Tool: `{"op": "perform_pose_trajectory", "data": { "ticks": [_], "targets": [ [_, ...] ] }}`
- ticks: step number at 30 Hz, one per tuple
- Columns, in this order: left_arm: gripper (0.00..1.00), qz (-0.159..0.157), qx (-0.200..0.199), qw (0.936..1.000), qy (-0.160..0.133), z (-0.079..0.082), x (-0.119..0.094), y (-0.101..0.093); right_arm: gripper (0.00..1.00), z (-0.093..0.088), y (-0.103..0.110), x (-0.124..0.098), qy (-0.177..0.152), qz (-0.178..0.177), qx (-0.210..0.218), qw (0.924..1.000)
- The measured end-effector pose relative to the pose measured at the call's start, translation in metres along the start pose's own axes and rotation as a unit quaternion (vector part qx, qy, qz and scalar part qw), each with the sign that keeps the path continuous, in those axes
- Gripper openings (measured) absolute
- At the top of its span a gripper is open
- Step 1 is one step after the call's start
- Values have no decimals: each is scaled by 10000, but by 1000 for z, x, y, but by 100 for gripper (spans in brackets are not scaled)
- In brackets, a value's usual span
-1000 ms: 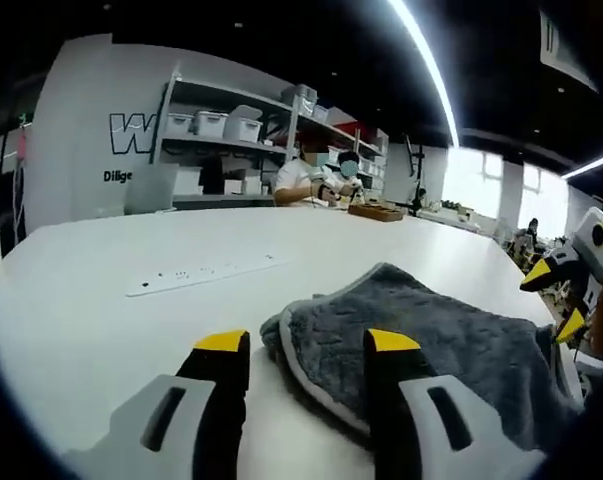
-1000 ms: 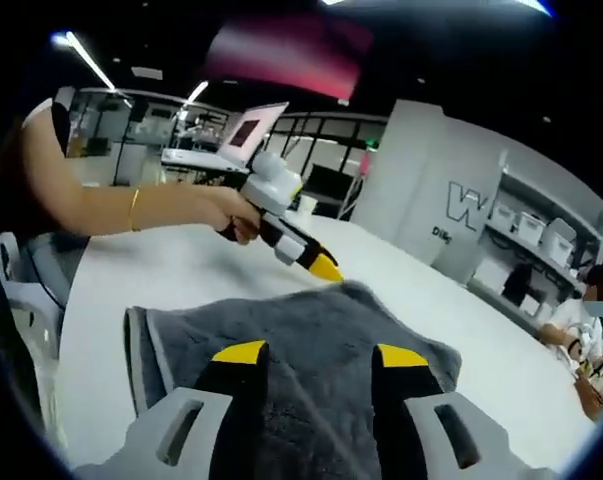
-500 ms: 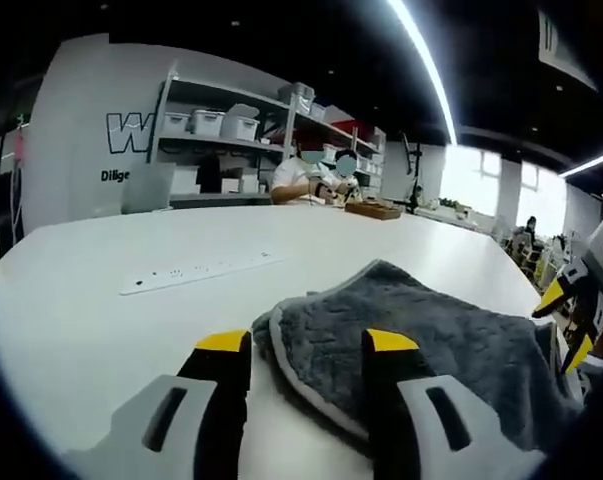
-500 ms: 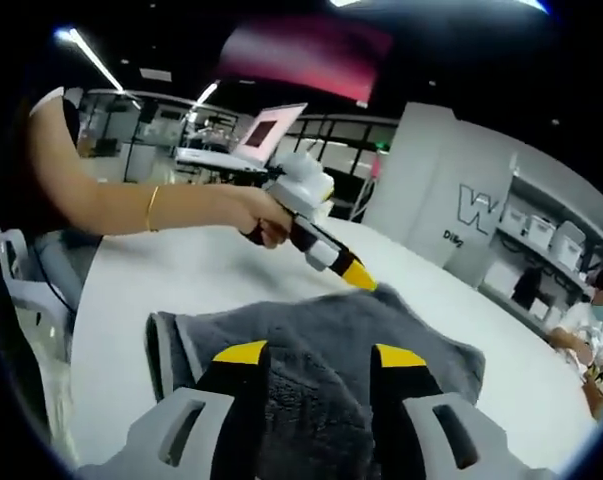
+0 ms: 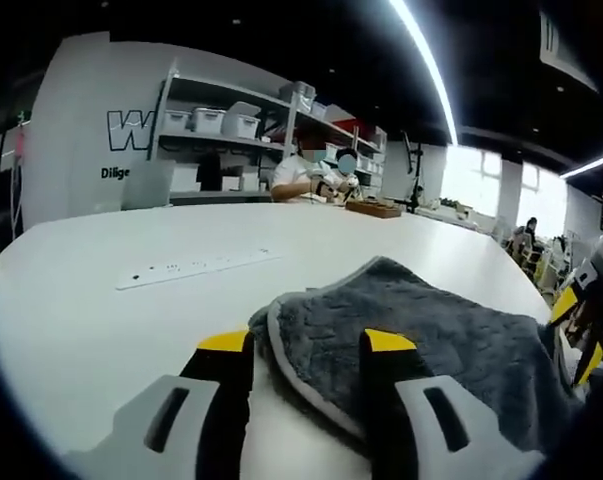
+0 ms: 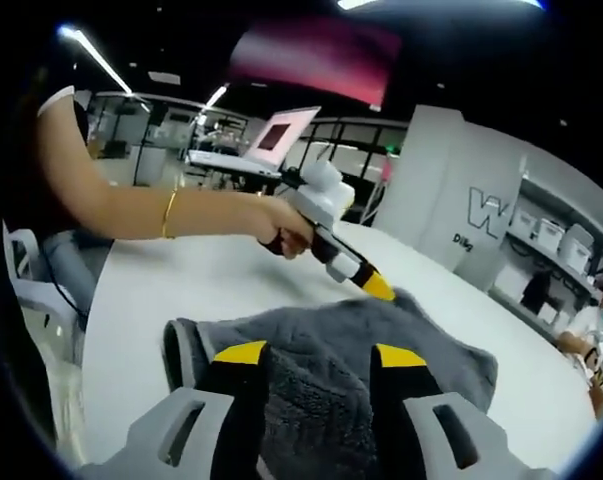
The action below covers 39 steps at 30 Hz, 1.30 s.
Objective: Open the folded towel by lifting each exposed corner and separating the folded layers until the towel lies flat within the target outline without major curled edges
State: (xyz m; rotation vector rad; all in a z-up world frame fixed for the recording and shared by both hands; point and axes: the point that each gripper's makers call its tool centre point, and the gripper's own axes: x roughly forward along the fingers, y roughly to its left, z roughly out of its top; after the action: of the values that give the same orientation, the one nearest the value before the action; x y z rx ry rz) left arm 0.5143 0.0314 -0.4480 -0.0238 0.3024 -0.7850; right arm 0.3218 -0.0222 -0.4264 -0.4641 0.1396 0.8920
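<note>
Right now the grey towel (image 5: 421, 340) lies folded on the white table (image 5: 101, 310), a pale stitched edge running round its layers. Seen from the left gripper view, the left gripper (image 5: 306, 345) sits low at 6 o'clock with its two yellow-tipped jaws apart; the towel's rounded corner lies in the gap between them, and the right-hand jaw overlaps the cloth, though I cannot tell whether it touches it. At 3 o'clock the right gripper (image 5: 579, 335) shows at the far side of the towel, yellow tips spread apart. A white power strip (image 5: 196, 268) lies flat on the table at about 10 o'clock, well apart from the towel. Beyond the table stand shelves (image 5: 231, 125) with white bins, and two seated people (image 5: 316, 175) at 12 o'clock.

From the right gripper view, the right gripper (image 6: 321, 355) rises at 6 o'clock, jaws apart, both over the towel (image 6: 321, 345), which bunches up in folds with a doubled edge at 9 o'clock. The left gripper (image 6: 378, 288) comes in from 11 o'clock, held in a hand (image 6: 286, 225) with a gold bangle on the wrist; its yellow tip is at the towel's far edge. An open laptop (image 6: 281, 135) stands behind at 12 o'clock
</note>
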Motion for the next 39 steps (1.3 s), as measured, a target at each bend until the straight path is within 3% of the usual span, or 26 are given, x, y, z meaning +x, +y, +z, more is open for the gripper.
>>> {"op": "perform_pose_trajectory", "data": {
  "ticks": [16, 23, 39],
  "targets": [
    [40, -28, 1, 9999, 104, -11, 1, -16, 36, 10, 21, 5, -41, 321, -333, 9989],
    [38, 58, -24, 9999, 99, -11, 6, -7, 36, 7, 34, 8, 22, 477, -539, 9974],
    [36, 110, -79, 9998, 123, -16, 10, -7, 35, 8, 43, 8, -56, 939, -382, 9948]
  ]
}}
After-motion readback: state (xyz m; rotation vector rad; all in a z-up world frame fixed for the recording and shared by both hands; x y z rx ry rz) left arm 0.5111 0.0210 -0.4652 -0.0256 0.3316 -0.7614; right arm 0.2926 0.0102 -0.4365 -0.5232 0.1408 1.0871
